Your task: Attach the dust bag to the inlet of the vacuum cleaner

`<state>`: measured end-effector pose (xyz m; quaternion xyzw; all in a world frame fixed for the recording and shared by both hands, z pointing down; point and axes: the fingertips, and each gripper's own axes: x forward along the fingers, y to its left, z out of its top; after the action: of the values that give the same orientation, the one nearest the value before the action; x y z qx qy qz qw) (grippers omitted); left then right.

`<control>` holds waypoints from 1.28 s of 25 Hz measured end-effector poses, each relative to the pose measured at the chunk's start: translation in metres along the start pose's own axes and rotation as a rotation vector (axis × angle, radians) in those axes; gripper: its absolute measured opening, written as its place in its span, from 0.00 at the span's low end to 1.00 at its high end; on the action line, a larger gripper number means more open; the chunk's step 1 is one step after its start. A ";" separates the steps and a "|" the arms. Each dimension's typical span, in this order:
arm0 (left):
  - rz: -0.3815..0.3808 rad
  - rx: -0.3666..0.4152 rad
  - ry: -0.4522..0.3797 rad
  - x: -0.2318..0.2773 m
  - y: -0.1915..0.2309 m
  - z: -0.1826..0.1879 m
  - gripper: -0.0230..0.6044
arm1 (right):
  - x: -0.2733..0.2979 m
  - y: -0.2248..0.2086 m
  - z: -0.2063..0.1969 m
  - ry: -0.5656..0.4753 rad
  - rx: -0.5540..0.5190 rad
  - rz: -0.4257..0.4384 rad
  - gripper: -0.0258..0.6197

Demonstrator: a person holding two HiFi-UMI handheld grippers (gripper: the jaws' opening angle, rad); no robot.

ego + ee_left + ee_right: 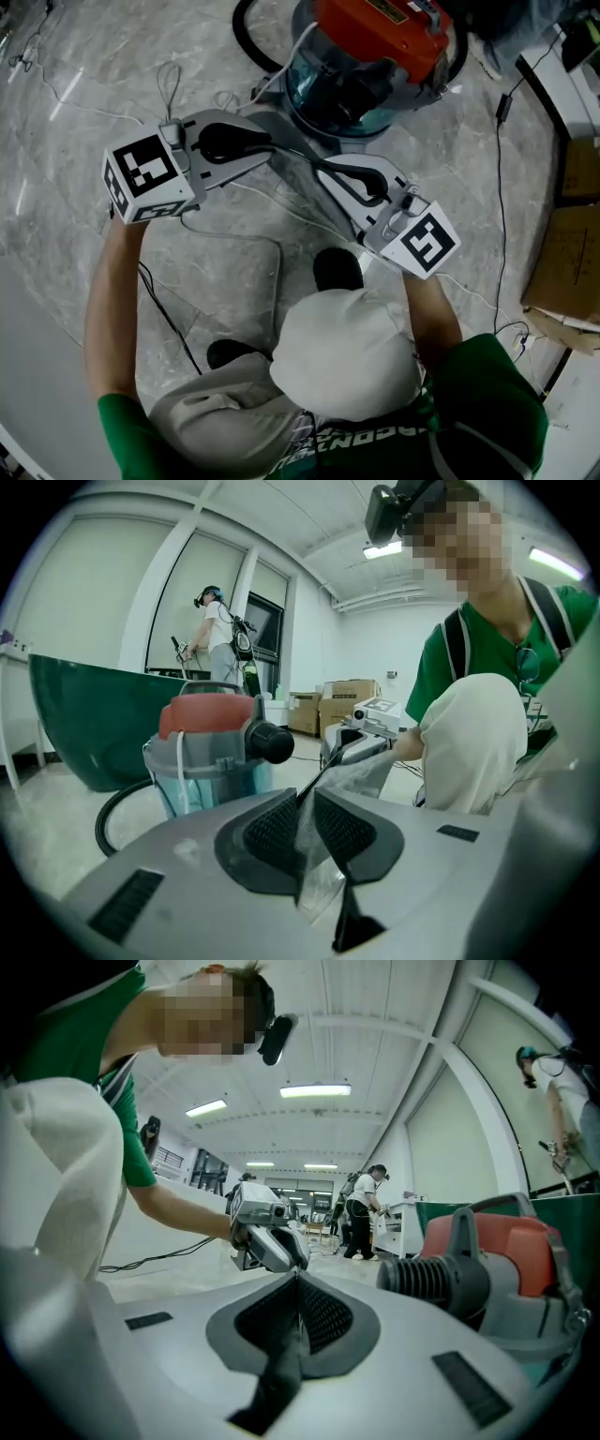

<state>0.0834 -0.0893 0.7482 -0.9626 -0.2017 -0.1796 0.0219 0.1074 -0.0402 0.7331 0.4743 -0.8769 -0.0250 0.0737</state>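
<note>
The dust bag (364,772) is stretched at the centre of the head view; the left gripper (302,822) and right gripper (298,1309) each clamp one edge. It is the carrying step, I judge: next its mouth must meet the black inlet (272,742) of the vacuum cleaner (375,56), upper centre.

Green short-sleeved shirt (506,403), white lettering (375,441); grey left claw (302,806) and right claw (298,1281), black ribbed pads (272,832), black-and-white marker cubes (145,173).

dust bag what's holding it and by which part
Left hand-held gripper and right hand-held gripper each pinch an opposite edge of the dust bag.
</note>
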 end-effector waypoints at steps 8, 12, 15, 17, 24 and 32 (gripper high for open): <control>-0.120 -0.078 -0.077 -0.002 0.005 0.041 0.13 | -0.015 -0.018 0.032 -0.090 0.027 -0.037 0.06; -0.179 -0.195 -0.131 -0.003 0.007 0.044 0.13 | -0.018 -0.019 0.038 -0.120 0.042 -0.019 0.06; -0.179 -0.207 -0.147 -0.002 0.008 0.043 0.13 | -0.018 -0.020 0.036 -0.113 0.031 -0.017 0.06; -0.144 -0.176 -0.136 0.001 0.012 0.042 0.13 | -0.017 -0.024 0.033 -0.101 0.029 -0.032 0.06; -0.030 -0.053 -0.096 0.015 0.034 0.055 0.13 | -0.019 -0.047 0.030 -0.097 0.052 -0.129 0.06; -0.002 0.007 -0.051 0.039 0.052 0.063 0.13 | -0.030 -0.074 0.022 -0.067 0.068 -0.223 0.06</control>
<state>0.1589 -0.1147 0.7046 -0.9665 -0.2039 -0.1544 0.0199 0.1811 -0.0563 0.6999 0.5701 -0.8210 -0.0190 0.0250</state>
